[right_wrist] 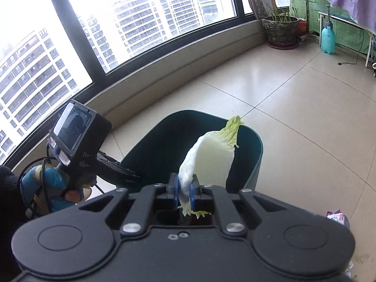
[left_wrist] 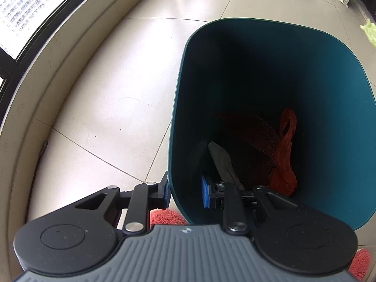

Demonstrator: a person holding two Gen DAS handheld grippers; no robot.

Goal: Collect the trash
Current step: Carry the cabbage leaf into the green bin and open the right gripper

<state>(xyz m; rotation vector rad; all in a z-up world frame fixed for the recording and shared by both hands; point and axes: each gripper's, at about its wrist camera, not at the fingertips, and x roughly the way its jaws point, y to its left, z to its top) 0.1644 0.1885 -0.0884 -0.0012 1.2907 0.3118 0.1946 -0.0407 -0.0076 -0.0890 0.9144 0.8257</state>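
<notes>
Left wrist view, from left to right. At 9 to 11 o'clock a curved window sill (left_wrist: 35, 75) bends around pale floor tiles (left_wrist: 112, 89). At 6 o'clock sits the left gripper (left_wrist: 186, 191). Its two fingers straddle the near wall of a dark teal trash bin (left_wrist: 329, 94), one blue pad outside the wall and one inside. The gap looks wider than the wall, so whether they pinch it or only bracket it cannot be told; the likely purpose is to steady or tip the bin so its mouth faces the incoming trash. Deep in the bin, at about 5 o'clock, lie a crumpled pale paper (left_wrist: 222, 162), an orange net (left_wrist: 253, 136) and an orange plastic bag (left_wrist: 285, 159). A pale green scrap (left_wrist: 369, 31) lies on the floor at 2 o'clock.

Right wrist view, from left to right. At 9 o'clock a gloved left hand (right_wrist: 56, 183) holds the other tool's handle against the bin's rim (right_wrist: 164, 117). At center, the right gripper (right_wrist: 184, 191) is closed tight on the lower end of a cabbage leaf (right_wrist: 211, 152), which stands up white with a frilled green tip. The leaf hangs over the bin's mouth, so letting go should drop it inside. At 4 o'clock a small printed wrapper (right_wrist: 338, 218) lies on the floor, probably the next item. At 1 o'clock stand a potted plant (right_wrist: 280, 28) and a teal spray bottle (right_wrist: 328, 38).
</notes>
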